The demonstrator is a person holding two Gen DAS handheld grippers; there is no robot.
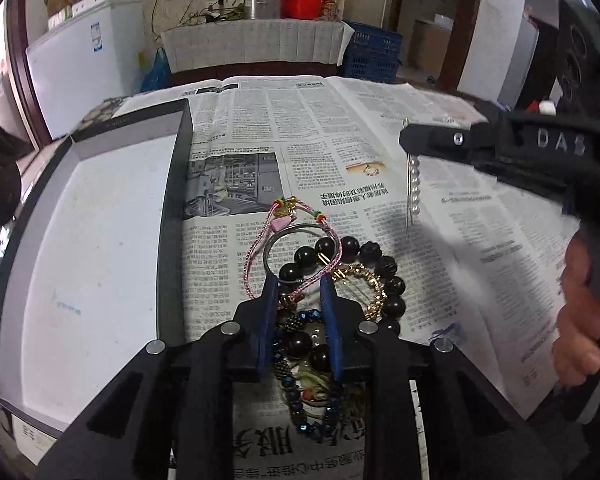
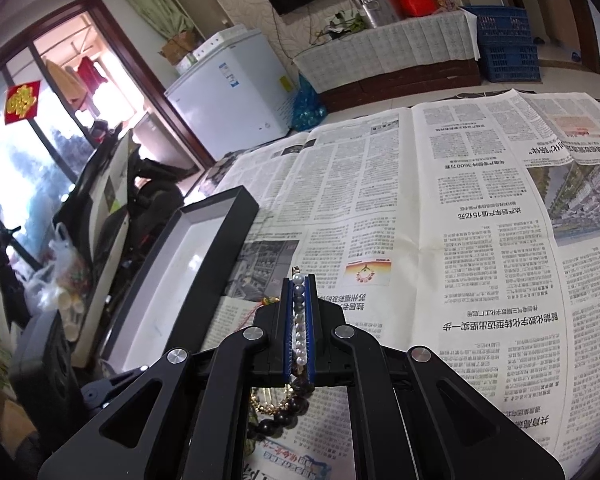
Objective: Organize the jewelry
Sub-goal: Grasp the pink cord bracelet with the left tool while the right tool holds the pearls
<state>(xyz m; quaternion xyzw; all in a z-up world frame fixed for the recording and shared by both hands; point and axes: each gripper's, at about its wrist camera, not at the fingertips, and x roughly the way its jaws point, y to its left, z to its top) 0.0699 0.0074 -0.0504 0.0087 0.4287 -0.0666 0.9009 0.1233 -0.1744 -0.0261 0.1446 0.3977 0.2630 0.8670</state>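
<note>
Right claw (image 2: 299, 280): pressed shut on a pearl strand (image 2: 299, 328), with the white pearls in a row between the two blue pads (image 2: 287, 320). From the left wrist view, seen on the right of the black box (image 1: 176, 200) and well apart from it, with the pearl strand (image 1: 415, 188) hanging straight down from its tip over the newspaper (image 1: 300, 140). Cannot tell whether the lower end of the strand touches the paper. Held by a bare right hand (image 1: 580, 320) at the edge of that view.

Left claw (image 1: 299, 280): parted only to a narrow gap, nothing pinched between the pads. Stands over a heap of jewelry just right of the near part of the box wall.

In this heap, all outside the box, on the newspaper:
- pink cord bracelet (image 1: 256, 248) with a small gold charm, nearest to the box, its cord passing across the gap of the left claw;
- thin silver ring (image 1: 296, 227), lying over the cord;
- black bead bracelet (image 1: 392, 284) on the side away from the box;
- gold chain bracelet (image 1: 370, 276) inside the loop of the black beads;
- blue bead strand (image 1: 296, 396), partly hidden under the claw body.

Box open, white inside, with no jewelry visible in it.
</note>
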